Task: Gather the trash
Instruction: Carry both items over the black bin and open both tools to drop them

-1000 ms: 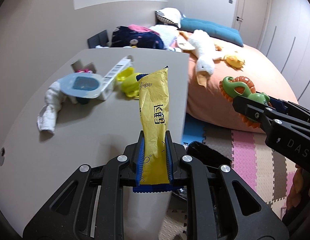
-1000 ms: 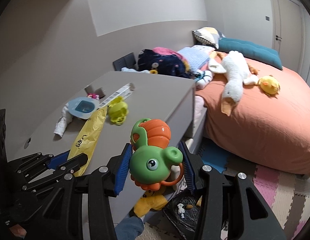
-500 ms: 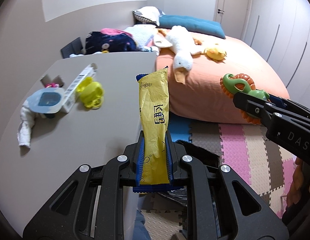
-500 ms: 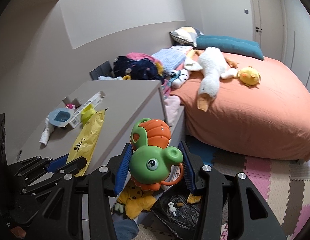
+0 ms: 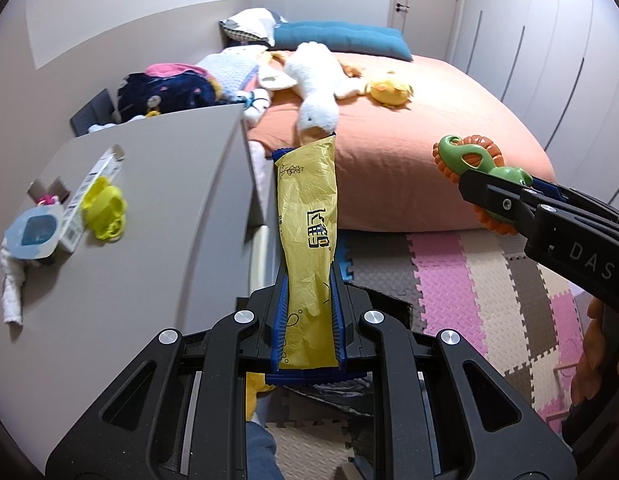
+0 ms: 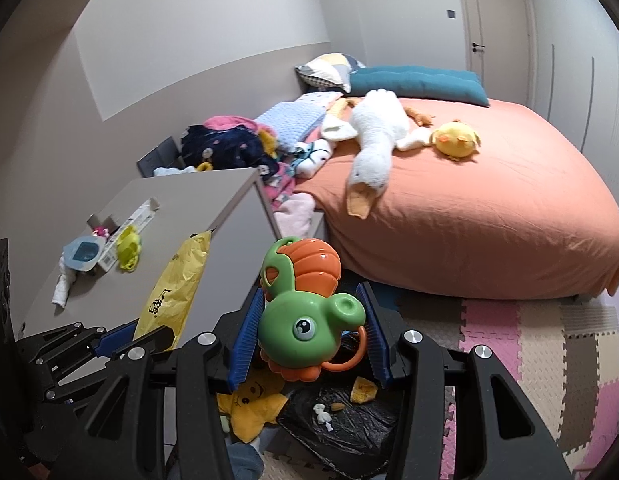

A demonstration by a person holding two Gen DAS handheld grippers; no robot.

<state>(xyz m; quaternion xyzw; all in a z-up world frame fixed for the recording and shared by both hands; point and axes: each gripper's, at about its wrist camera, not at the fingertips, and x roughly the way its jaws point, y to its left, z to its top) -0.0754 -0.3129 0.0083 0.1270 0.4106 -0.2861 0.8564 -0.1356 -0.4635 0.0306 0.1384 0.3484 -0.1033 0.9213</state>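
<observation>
The left gripper (image 5: 308,316) is clenched on a yellow wrapper (image 5: 308,224), which stands up between its blue pads and leans a little to the right at its top. The wrapper has a blue edge at both ends and dark printed characters in the middle. In the right wrist view the same wrapper (image 6: 174,286) shows beside the edge of the grey table (image 6: 181,204).

The right gripper (image 6: 307,330) is grasping a green and orange toy (image 6: 303,312); its two blue pads press the toy's sides, and one painted eye faces the camera. An orange ring hangs at the toy's lower right.

Below the right gripper a black bag (image 6: 349,420) lies open on the floor, with some small scraps on it; I cannot tell what they are. A yellow plush toy (image 6: 249,408) lies just beside the bag, to its left.

On the table, well apart from both grippers, are a blue lid (image 5: 31,232), a white box (image 5: 91,188), a small yellow toy (image 5: 103,212) and a white cloth (image 5: 11,292). On the orange bed (image 6: 489,220) lie a white plush goose (image 6: 375,140) and a yellow plush chick (image 6: 455,140). The floor has foam mats (image 5: 449,280) in pink, grey and cream.
</observation>
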